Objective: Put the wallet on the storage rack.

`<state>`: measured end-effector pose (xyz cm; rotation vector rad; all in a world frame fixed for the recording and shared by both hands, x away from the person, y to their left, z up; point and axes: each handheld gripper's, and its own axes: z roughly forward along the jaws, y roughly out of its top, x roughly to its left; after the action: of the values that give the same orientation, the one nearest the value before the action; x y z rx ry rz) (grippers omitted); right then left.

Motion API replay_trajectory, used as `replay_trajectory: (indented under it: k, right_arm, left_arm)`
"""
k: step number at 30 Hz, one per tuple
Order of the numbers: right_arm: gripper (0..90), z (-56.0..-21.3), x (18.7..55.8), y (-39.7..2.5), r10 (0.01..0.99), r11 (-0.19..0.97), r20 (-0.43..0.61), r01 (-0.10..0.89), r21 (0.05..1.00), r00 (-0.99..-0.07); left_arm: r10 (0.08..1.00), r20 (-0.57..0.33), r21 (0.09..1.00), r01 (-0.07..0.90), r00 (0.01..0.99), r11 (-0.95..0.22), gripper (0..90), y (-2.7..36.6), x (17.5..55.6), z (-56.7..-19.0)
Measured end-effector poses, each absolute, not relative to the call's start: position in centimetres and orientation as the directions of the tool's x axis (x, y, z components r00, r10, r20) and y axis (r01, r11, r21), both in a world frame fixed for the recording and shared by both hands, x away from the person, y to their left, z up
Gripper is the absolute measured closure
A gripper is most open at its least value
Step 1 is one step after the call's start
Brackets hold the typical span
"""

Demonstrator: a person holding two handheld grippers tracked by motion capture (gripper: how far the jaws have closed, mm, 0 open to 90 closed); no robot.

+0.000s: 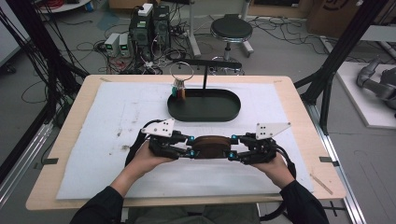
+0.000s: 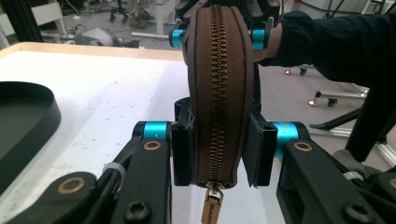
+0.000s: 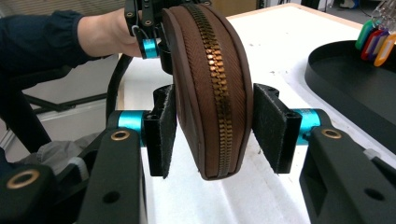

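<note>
Between both grippers, the brown zippered leather pouch (image 1: 208,146) hangs: left gripper (image 2: 217,154) clamps one end, right gripper (image 3: 215,128) pinches the other.

One brown zip pouch (image 1: 210,145), two grippers: left gripper (image 1: 186,146), right gripper (image 1: 235,148). One black oval tray (image 1: 204,112), one white mat (image 1: 112,116), one key ring (image 1: 180,74) with several coloured tags (image 1: 179,91), one stool (image 1: 231,29).
</note>
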<state>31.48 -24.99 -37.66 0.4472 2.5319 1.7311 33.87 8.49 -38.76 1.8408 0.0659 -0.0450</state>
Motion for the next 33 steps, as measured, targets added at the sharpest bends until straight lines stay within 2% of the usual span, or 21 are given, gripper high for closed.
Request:
replay_trajectory:
  k: [8, 10, 12, 14, 17, 26, 33]
  right_arm:
    - [65.4, -37.7, 31.2, -24.7, 0.233, 0.351, 0.105, 0.184, 0.918, -0.967]
    - [66.8, -37.6, 31.2, -24.7, 0.226, 0.347, 0.104, 0.18, 0.92, -0.969]
    - [67.5, -37.6, 31.1, -24.7, 0.23, 0.35, 0.097, 0.175, 0.92, -0.968]
    - [67.8, -37.7, 31.2, -24.6, 0.238, 0.36, 0.095, 0.179, 0.916, -0.967]
    - [68.0, -37.7, 31.2, -24.6, 0.248, 0.358, 0.092, 0.179, 0.916, -0.964]
    - [68.2, -37.4, 32.0, -25.4, 0.329, 0.315, 0.083, 0.192, 0.929, -0.941]
    - [68.2, -36.7, 33.2, -25.4, 0.415, 0.284, 0.069, 0.202, 0.937, -0.907]
  left_arm:
    - [0.009, -0.072, 0.96, 0.071, 0.997, -0.271, 66.9, 8.4, 33.8, -38.8]
    - [0.02, -0.075, 0.963, 0.078, 0.997, -0.259, 64.1, 8.4, 33.7, -38.7]
    - [0.035, -0.087, 0.965, 0.093, 0.996, -0.244, 57.7, 8.5, 33.8, -38.7]
    - [0.059, -0.098, 0.966, 0.109, 0.993, -0.235, 49.5, 8.7, 33.8, -38.6]
    - [0.099, -0.097, 0.964, 0.118, 0.99, -0.238, 41.8, 9.3, 33.9, -38.4]
    - [0.262, -0.008, 0.977, 0.063, 0.965, -0.205, 33.2, 12.5, 32.3, -37.7]
    - [0.383, 0.002, 0.978, 0.078, 0.924, -0.194, 26.7, 15.2, 31.1, -38.3]
